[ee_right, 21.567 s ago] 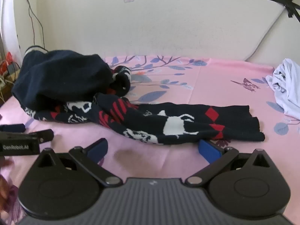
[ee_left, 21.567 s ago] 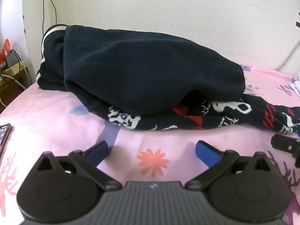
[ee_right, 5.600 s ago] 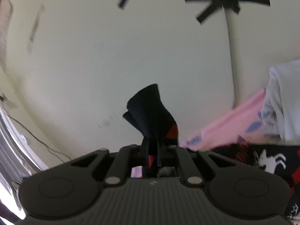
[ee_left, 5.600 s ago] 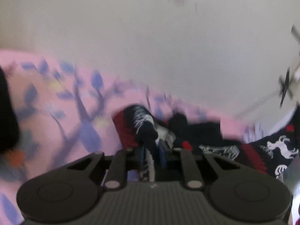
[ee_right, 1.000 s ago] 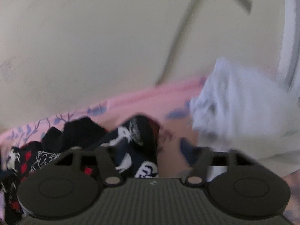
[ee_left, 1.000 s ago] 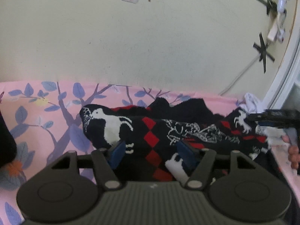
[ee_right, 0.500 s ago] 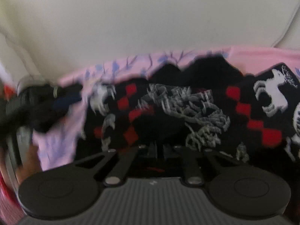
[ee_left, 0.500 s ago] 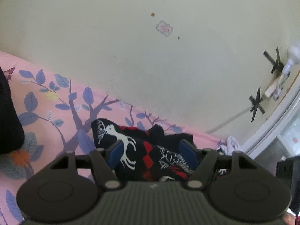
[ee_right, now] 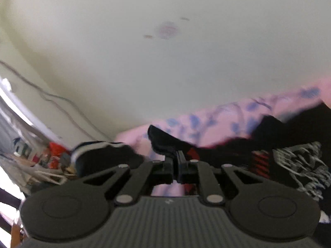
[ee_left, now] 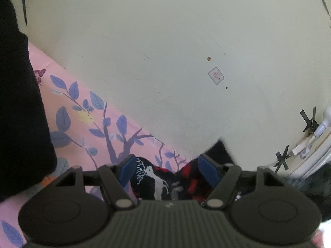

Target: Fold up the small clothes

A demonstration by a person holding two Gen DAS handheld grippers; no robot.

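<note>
The black knit scarf with red diamonds and white animal figures lies bunched on the pink sheet. My left gripper is open, its blue pads standing wide on either side of the scarf without pressing it. In the right wrist view my right gripper is shut on a black corner of the scarf, which sticks up past the fingertips. The rest of the scarf trails off to the right, blurred.
The pink leaf-print bed sheet meets a pale wall close behind. A large black garment fills the left wrist view's left side. A dark garment with white stripes lies left of my right gripper, with clutter beyond the bed edge.
My right gripper has closed on the scarf's corner and swung left with it. My left gripper stayed open, rolled and drew back, so the scarf sits lower between its pads.
</note>
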